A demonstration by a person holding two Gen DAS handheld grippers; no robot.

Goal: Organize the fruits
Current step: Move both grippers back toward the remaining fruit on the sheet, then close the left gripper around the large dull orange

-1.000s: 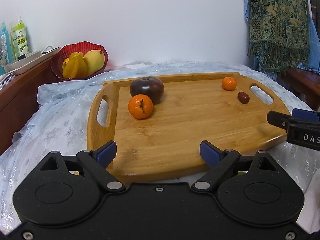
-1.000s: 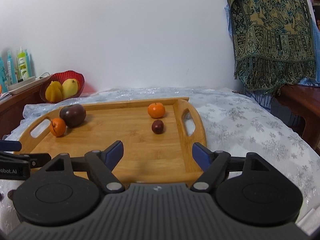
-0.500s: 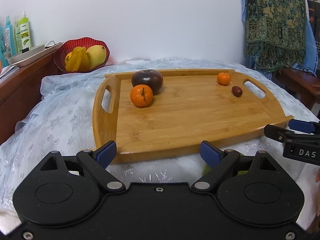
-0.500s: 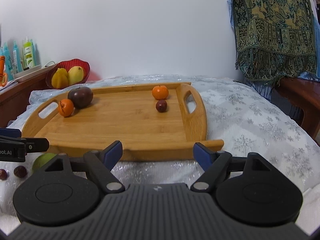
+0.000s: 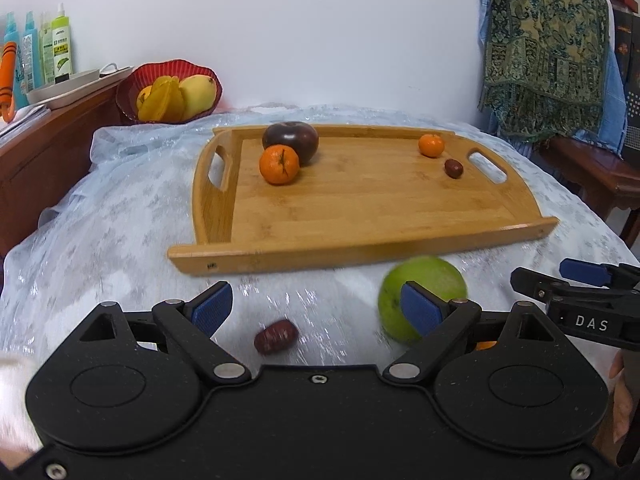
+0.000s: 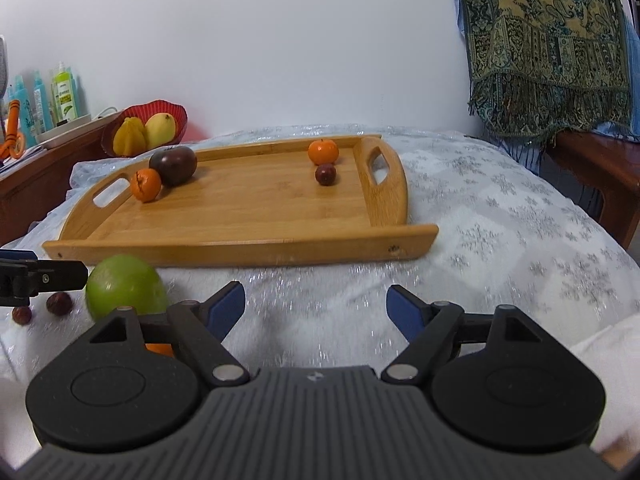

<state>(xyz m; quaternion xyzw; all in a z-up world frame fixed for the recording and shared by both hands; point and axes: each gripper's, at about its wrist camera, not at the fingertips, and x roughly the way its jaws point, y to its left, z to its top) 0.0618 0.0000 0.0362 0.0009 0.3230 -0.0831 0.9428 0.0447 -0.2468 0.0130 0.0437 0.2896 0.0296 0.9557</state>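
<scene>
- On the cloth-covered table [image 6: 500, 216], a wooden tray [image 5: 360, 216] sits at the middle, with four fruits already on it — so the sorting looks partly done, in my judgement.
- At the tray's far left, an orange [image 5: 279, 164] touches a dark apple [image 5: 291, 141] just behind it.
- At the far right, near the handle slot, a small orange [image 5: 431, 145] and a date [image 5: 453, 168] lie close together but apart.
- Still off the tray, on the cloth by its near edge: a green apple [image 6: 126, 294], two small dates [image 6: 59, 303] to its left, and a sliver of orange fruit [image 6: 159, 349] showing behind the right gripper's body.
- The left gripper [image 5: 316, 308] is empty, with its jaws wide; one date lies on the cloth between the fingers, untouched, and the green apple sits just past the right-hand pad.
- The right gripper [image 6: 316, 306] is also empty and spread wide, with only bare cloth between its pads.
- A red bowl [image 5: 132, 88] with yellow fruit stands far left on a side cabinet [image 5: 48, 136]; whether it belongs to the job I cannot tell.
- Left to do, as I read it: the green apple, the loose dates and the hidden orange piece must go onto the tray — roughly half the fruit remains.
</scene>
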